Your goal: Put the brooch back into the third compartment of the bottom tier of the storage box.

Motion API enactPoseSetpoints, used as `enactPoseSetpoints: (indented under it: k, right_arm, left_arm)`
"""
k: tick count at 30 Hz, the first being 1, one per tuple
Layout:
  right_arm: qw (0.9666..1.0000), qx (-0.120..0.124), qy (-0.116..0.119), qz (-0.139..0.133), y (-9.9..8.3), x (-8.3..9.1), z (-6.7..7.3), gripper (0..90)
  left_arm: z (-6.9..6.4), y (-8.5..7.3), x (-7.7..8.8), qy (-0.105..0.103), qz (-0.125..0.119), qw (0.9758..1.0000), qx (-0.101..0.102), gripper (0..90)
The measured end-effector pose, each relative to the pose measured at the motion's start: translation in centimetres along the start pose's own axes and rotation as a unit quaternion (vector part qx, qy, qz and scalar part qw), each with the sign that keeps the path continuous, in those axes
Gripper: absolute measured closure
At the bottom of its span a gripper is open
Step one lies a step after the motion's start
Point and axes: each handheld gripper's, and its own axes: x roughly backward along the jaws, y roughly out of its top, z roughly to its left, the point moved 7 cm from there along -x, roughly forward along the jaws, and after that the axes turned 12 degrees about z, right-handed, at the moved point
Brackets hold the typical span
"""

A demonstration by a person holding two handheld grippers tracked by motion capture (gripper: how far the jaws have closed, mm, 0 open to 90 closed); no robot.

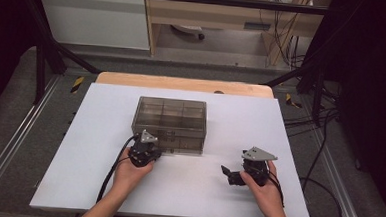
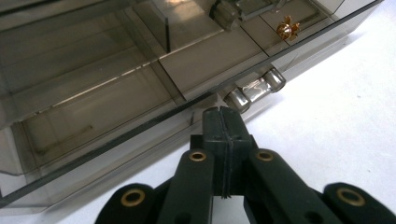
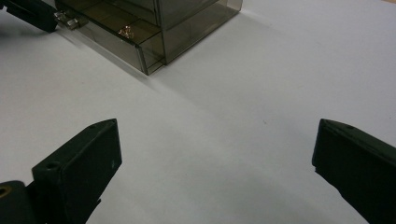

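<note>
- Left gripper (image 1: pixel 151 147), held in the person's left hand (image 1: pixel 130 173), sits at the near left front corner of the smoky clear drawer box (image 1: pixel 170 123); its two black jaws are pressed flat together with nothing between them.
- From the left gripper view, the joined jaw tips (image 2: pixel 223 122) point at the box's lower front edge, just beside a small clear cylindrical drawer handle (image 2: pixel 256 87); whether the tips touch the handle or the box cannot be told.
- Drawer box stands on a white board (image 1: pixel 79 147) that covers a wooden table (image 1: pixel 182 83), toward the board's far middle; dividers split its inside into compartments.
- Small gold-coloured trinket (image 2: pixel 286 28) lies inside the box, in a front compartment beyond the handle as the left gripper view shows it; the right gripper view shows the same trinket (image 3: pixel 126 31) close to the box's front wall.
- Right gripper (image 1: pixel 230 174), held in the person's right hand (image 1: pixel 264 190), rests over the bare board, well apart from the box, nearer the person and to the box's right.
- Its jaws are spread wide, one at each lower corner of the right gripper view, with only white board between them and nothing held.
</note>
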Motion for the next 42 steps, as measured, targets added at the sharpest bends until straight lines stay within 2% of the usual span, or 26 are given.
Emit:
enactPoseSetpoints:
  k: [42]
  right_arm:
    - [1.0000, 0.002, 0.000, 0.002, -0.05, -0.09, -0.01, 1.9]
  left_arm:
    - [0.51, 0.75, -0.37, 0.006, 0.004, 1.0000, -0.002, 90.0]
